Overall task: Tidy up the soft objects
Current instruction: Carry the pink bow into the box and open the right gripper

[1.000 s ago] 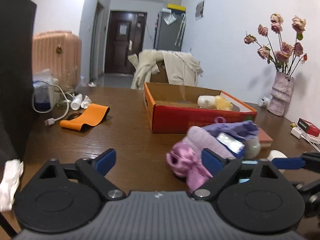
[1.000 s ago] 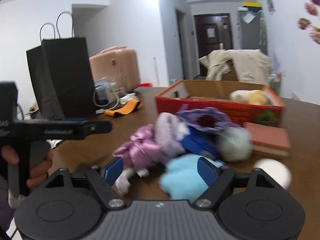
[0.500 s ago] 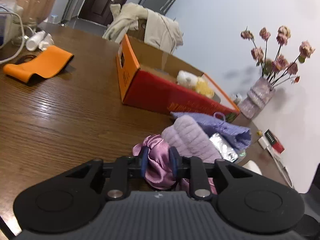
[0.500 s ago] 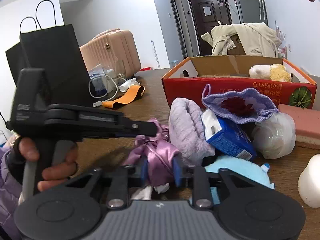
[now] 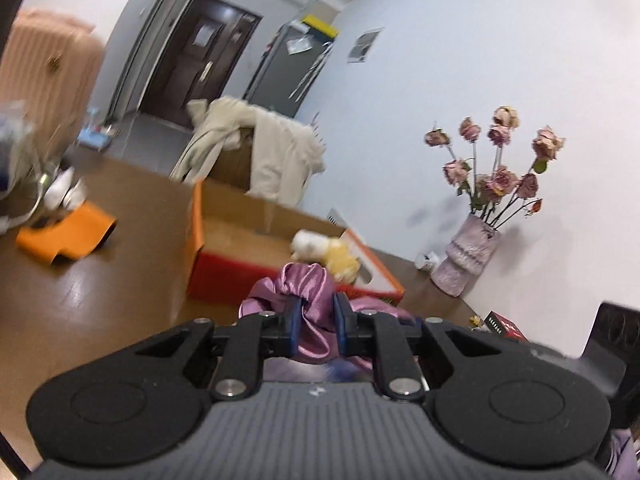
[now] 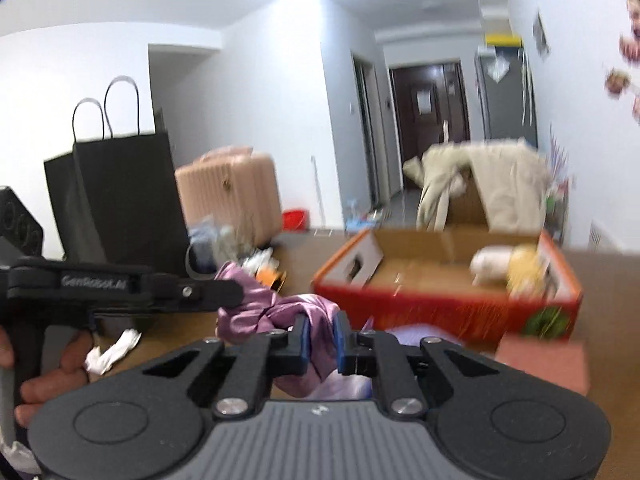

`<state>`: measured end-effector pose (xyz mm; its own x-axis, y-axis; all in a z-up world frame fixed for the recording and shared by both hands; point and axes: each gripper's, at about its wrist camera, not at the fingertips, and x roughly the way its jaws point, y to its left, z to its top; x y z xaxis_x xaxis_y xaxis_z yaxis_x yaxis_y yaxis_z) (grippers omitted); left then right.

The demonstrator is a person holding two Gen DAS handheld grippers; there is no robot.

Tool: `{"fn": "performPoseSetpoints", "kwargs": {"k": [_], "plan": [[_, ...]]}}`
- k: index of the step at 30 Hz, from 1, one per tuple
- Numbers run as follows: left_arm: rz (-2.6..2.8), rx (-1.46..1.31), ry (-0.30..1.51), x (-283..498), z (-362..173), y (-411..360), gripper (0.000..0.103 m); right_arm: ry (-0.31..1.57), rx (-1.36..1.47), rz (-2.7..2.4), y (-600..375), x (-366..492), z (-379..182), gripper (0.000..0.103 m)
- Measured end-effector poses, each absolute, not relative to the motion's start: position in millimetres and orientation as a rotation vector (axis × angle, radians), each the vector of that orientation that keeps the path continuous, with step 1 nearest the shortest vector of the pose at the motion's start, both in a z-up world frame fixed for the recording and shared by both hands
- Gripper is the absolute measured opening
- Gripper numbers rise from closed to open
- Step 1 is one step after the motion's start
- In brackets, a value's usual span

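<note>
Two grippers, left gripper [image 5: 315,322] and right gripper [image 6: 320,338], pinch one purple satin cloth [image 5: 310,288], their jaws having just closed on it, at lower centre of both frames. The open cardboard box [image 6: 460,300] sits beyond it, bare desk [image 5: 80,304] at left. The cloth's lower folds are hidden behind the jaws.

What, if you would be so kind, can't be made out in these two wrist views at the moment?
- Rest of the soft pile: both views, hidden behind the tongs' bodies; only a lilac sliver shows.
- Lower part of the purple satin cloth: hidden behind the left tongs and right tongs.
- Plush toy in the cardboard box: right view, motion-blurred.
- Dark object at the right edge: left view, cut off.
</note>
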<state>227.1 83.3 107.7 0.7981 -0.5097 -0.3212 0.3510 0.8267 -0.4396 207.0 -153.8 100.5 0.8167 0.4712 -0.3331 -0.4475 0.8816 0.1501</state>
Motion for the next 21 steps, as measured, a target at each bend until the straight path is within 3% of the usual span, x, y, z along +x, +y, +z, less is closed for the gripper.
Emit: {"fn": "performPoseSetpoints", "kwargs": {"k": [5, 11, 21], "plan": [[-0.454, -0.347, 0.418, 263, 129, 58, 0.017, 0.335, 0.049, 0.480, -172, 245, 126, 0.010], [-0.393, -0.363, 0.478, 364, 143, 43, 0.017, 0.396, 0.016, 0.486, -176, 346, 146, 0.010], [-0.271, -0.380, 0.681, 549, 92, 37, 0.017, 0.667, 0.014, 0.422, -148, 554, 103, 0.009]]}}
